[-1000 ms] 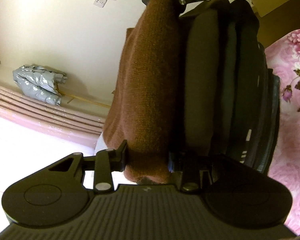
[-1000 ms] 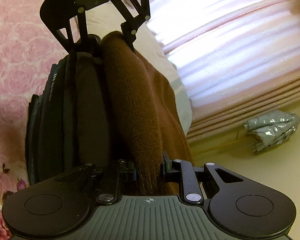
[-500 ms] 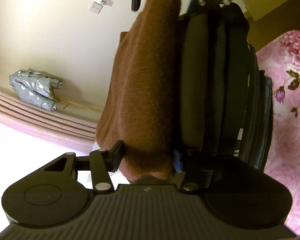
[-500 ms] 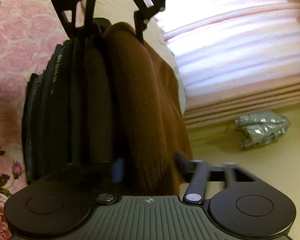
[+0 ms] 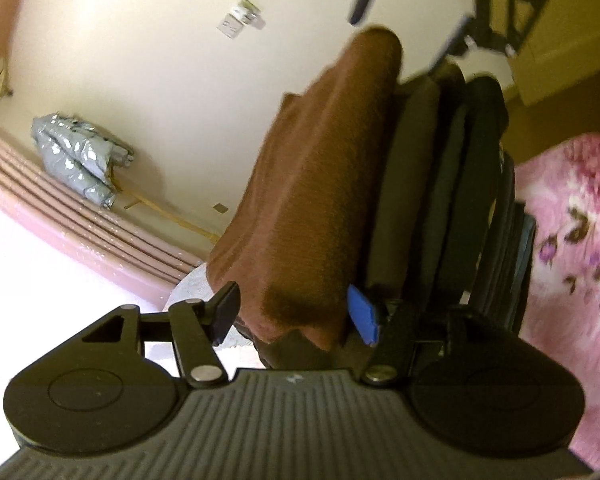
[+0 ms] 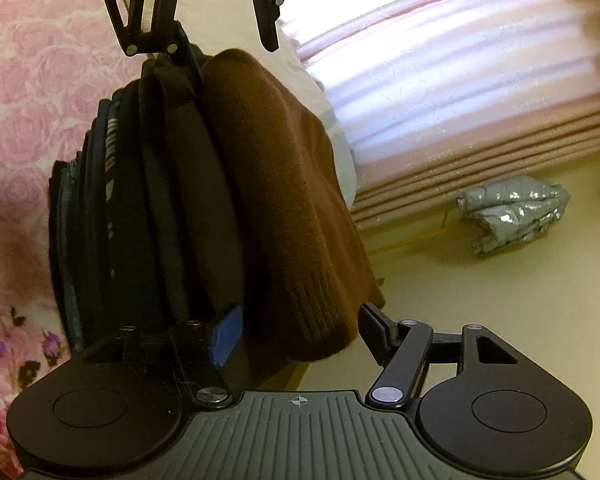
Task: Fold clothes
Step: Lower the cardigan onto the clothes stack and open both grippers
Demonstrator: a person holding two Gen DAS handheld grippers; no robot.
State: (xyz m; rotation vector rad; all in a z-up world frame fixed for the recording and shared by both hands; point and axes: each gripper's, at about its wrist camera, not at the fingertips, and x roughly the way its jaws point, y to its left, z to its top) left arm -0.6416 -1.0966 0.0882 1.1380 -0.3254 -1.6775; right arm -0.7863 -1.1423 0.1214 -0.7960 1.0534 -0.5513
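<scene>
In the left wrist view, pink curtain folds (image 5: 80, 216) run along the left edge, with a crumpled silver bag (image 5: 80, 160) on the cream floor (image 5: 172, 92) beside them. Right of that, the left gripper (image 5: 292, 312) straddles the near end of the folded brown sweater (image 5: 320, 184); its jaws have just been opening, and the black finger on the left stands clear of the knit while the blue pad on the right lies just beside the fabric, so nothing is clamped. The sweater rests on top of a stack of dark folded clothes (image 5: 460, 200), which lies on the pink flowered bedspread (image 5: 572, 240) at the right. In the right wrist view the bedspread is on the left, then the dark stack, then the brown sweater. The right gripper (image 6: 300, 332) has the sweater's ribbed end between its parted jaws, which have just been opening, with the right finger apart from the cloth.
</scene>
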